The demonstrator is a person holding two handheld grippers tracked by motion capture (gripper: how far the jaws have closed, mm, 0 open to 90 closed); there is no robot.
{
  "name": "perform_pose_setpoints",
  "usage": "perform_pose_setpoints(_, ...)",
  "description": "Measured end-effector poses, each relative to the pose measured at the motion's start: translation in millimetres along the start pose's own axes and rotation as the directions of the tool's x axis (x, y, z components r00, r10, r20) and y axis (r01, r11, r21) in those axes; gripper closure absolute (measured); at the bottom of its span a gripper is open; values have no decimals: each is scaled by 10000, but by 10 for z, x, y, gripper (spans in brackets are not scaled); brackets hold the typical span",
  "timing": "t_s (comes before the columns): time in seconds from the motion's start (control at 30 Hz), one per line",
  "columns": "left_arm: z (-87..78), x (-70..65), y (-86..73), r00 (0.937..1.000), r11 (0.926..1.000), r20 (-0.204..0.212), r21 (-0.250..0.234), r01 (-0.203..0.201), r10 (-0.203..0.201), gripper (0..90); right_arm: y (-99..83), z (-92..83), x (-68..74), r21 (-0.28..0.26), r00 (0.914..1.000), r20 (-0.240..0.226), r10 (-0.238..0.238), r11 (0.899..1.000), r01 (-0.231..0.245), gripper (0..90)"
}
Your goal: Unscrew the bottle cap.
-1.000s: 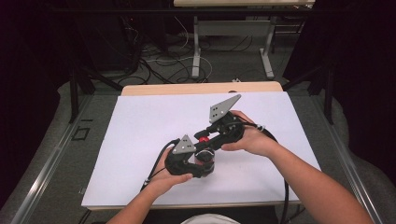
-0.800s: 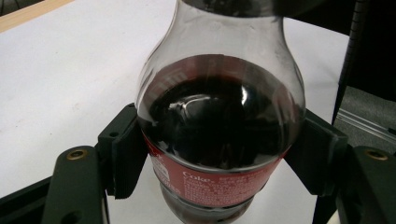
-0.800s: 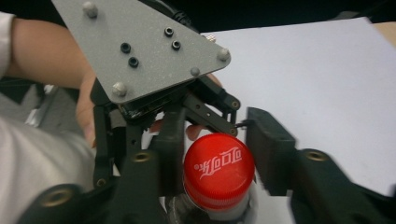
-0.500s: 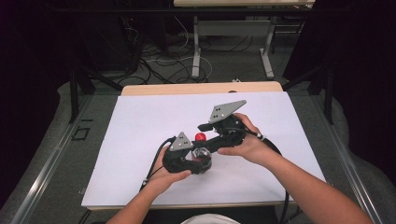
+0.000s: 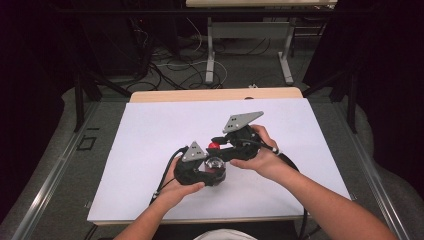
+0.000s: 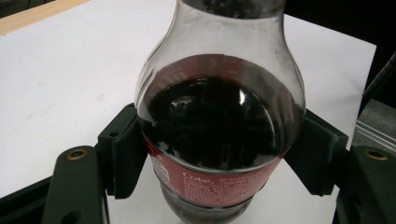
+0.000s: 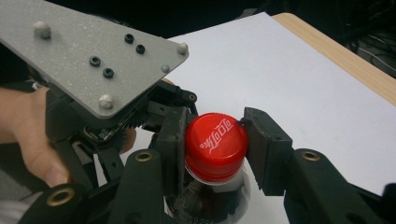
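A cola bottle [image 6: 219,135] with dark liquid and a red label stands on the white sheet [image 5: 150,135]. My left gripper [image 6: 219,154] is shut on its body, one pad [image 6: 126,158] pressing each side. The bottle's red cap [image 7: 215,144] sits between the jaws of my right gripper [image 7: 215,151], which have just been closing and now press on it from both sides. In the high view the two grippers meet near the sheet's middle, the right gripper [image 5: 216,146] above on the cap [image 5: 214,146] and the left gripper [image 5: 215,169] lower on the bottle [image 5: 216,164].
The white sheet covers a wooden table whose far edge [image 5: 215,94] shows as a bare strip. Beyond it are table legs [image 5: 210,50] and loose cables [image 5: 170,70] on the floor. The left gripper's grey plate [image 7: 88,56] and a hand [image 7: 28,135] stand close to the cap.
The right gripper's grey plate has turned flatter and sunk a little. The red cap shows more clearly between its jaws. The left hand has kept the bottle in place.
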State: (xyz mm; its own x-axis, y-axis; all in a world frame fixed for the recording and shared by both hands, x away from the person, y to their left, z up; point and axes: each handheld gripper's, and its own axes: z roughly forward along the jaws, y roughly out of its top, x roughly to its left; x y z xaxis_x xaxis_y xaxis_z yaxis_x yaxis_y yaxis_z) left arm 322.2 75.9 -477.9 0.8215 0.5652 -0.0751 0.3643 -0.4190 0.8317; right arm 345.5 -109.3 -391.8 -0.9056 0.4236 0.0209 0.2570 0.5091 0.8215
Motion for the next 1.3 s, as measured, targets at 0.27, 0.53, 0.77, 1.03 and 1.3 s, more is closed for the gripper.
perform_pose_setpoints(0.27, 12, -25, -2, 9996, 10000, 259, -5, -78, 79, 297, 31, 2, -208, 110, 9779, -1862, -948, 9951, 986, 613)
perform_pose_setpoints(0.53, -6, -13, 7, 9996, 9999, 261, 101, -85, 82, 297, 58, 6, -247, 205, 9637, -2356, -1255, 9908, 1340, 511)
perform_pose_setpoints(0.77, -18, 8, 7, 10000, 10000, 58, 33, -43, 43, 297, 22, -38, -19, -556, 9949, -673, -745, 9959, 708, 467)
perform_pose_setpoints(1.03, -12, -5, 8, 9999, 9999, 88, 67, -79, 79, 297, -34, 3, 57, -952, 9974, 46, -726, 9928, 727, 524)
perform_pose_setpoints(1.3, 2, -20, 7, 9998, 9998, -9, 9, -200, 200, 297, -18, 64, 33, -954, 9957, -227, -901, 9916, 875, 548)
